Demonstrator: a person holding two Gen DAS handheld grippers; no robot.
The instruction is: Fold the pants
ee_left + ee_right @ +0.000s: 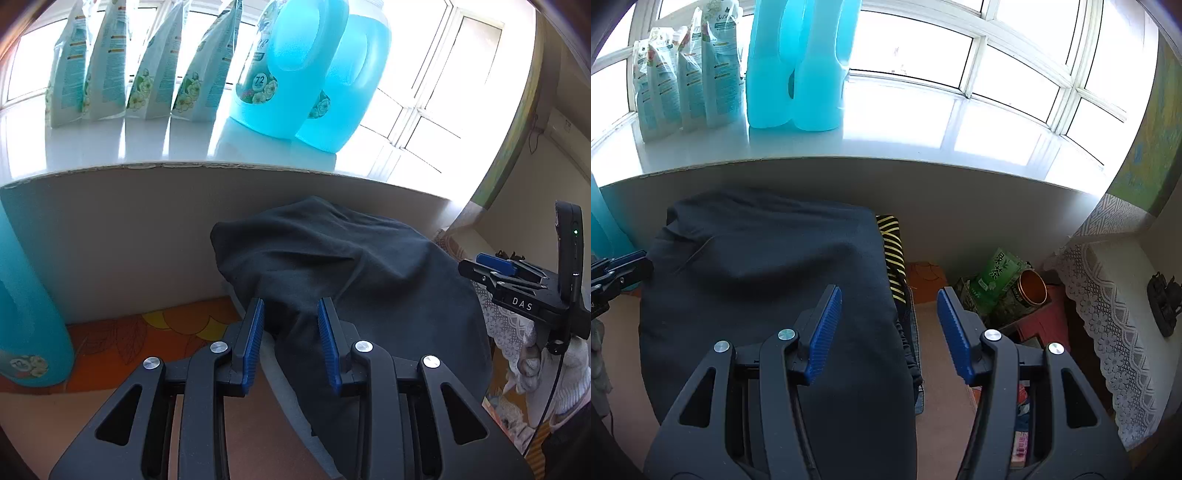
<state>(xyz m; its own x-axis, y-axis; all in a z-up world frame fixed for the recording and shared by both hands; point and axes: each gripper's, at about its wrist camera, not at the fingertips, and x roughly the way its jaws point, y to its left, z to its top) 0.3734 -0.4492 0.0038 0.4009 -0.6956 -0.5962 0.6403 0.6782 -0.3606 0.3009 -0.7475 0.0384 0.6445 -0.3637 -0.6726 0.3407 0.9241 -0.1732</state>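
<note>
My left gripper [290, 334] and right gripper [889, 325] hang parted, holding nothing. The dark pants [768, 280] look soft and floppy; I'd pinch them at a folded edge

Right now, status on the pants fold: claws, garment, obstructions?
Left claw open, dark pants between pads, ungripped. Right claw open, over the pants' right edge. Pants lie atop a yellow-striped garment. Nothing blocking.

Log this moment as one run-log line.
stage: fold laid down | pants: dark, folded, on stack | left gripper: open, cloth between pads, ungripped | right gripper: open, over pants edge
</note>
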